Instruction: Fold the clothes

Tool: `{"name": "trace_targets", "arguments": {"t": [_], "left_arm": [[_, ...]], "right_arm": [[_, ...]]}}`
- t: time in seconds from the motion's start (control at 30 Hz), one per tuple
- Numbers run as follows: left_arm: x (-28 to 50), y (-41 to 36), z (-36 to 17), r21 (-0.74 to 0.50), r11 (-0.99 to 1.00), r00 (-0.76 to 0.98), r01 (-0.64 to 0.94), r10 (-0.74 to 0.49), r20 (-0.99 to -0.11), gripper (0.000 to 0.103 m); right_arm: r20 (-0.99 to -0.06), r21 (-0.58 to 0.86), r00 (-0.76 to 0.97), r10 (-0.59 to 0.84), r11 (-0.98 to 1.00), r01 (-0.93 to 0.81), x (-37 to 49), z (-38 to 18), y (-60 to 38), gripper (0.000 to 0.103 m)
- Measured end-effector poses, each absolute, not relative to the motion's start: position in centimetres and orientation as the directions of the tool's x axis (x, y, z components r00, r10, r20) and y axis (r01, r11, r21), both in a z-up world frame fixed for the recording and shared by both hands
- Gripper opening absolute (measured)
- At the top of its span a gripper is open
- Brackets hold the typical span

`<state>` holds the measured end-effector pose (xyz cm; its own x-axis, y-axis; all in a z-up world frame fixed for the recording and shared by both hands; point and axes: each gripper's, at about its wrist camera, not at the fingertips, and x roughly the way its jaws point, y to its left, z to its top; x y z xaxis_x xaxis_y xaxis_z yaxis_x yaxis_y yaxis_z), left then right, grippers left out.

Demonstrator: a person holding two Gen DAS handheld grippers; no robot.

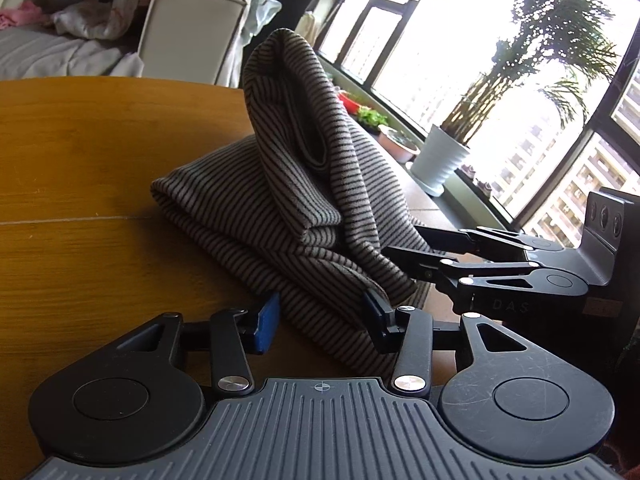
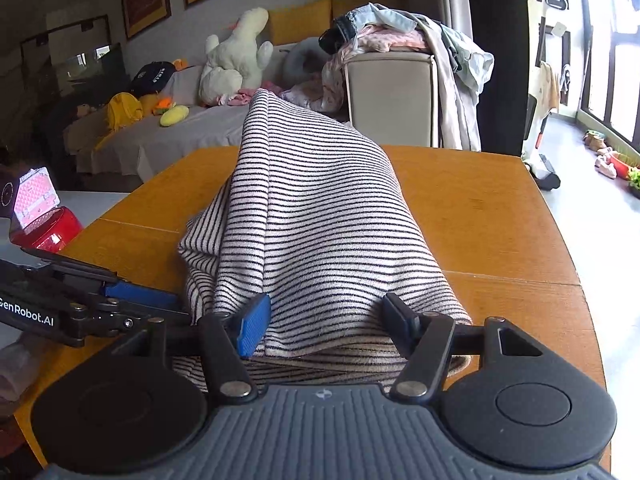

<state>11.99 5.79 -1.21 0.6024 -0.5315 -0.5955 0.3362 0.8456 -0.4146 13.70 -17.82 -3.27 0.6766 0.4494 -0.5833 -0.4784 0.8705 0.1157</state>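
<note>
On the left, the left claw (image 1: 320, 316) tilts down toward the wooden desk (image 1: 88, 184), its two blue-padded fingers (image 1: 266, 322) set either side of the near hem of one striped garment (image 1: 280, 200); the pads look close to the cloth, but I cannot tell whether they press it. The garment lies bunched on the desk, its middle rising in a tall fold. To the right, the right claw (image 2: 326, 326) also points downward at the same striped garment (image 2: 320, 220), whose edge drapes between its two fingers (image 2: 252, 328); both pads seem to touch the cloth, though a firm grip is unclear. Beyond stand one cream plush toy (image 2: 236, 60), one heap of clothes (image 2: 400, 36) and one potted palm (image 1: 440, 160).
</note>
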Motion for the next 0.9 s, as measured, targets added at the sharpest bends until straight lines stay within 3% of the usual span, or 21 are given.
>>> {"name": "trace_targets", "arguments": {"t": [0.17,0.37,0.53,0.7,0.9], "left_arm": [[10.5,5.6,-1.4,-0.424,0.833,0.590,0.354,-0.551,-0.590,0.049],[9.7,7.8,-0.7,-0.414,0.857,0.644,0.307,-0.507,-0.573,0.062],[10.4,10.4,0.2,-0.380,0.902,0.711,0.205,-0.404,-0.575,0.062],[11.5,9.7,0.7,-0.342,0.921,0.720,0.184,-0.364,-0.592,0.060],[11.9,8.5,1.0,-0.281,0.943,0.727,0.179,-0.319,-0.608,0.060]], "right_arm": [[-0.589,0.092,0.676,0.444,0.867,-0.490,12.3,-2.9,-18.1,0.063],[-0.547,0.051,0.730,0.410,0.887,-0.459,11.5,-1.3,-18.4,0.067],[-0.467,-0.046,0.785,0.407,0.875,-0.481,9.8,0.4,-17.2,0.076],[-0.404,-0.137,0.813,0.420,0.851,-0.508,9.5,1.1,-13.8,0.077],[-0.438,-0.119,0.762,0.477,0.809,-0.575,12.9,0.8,-9.5,0.078]]}}
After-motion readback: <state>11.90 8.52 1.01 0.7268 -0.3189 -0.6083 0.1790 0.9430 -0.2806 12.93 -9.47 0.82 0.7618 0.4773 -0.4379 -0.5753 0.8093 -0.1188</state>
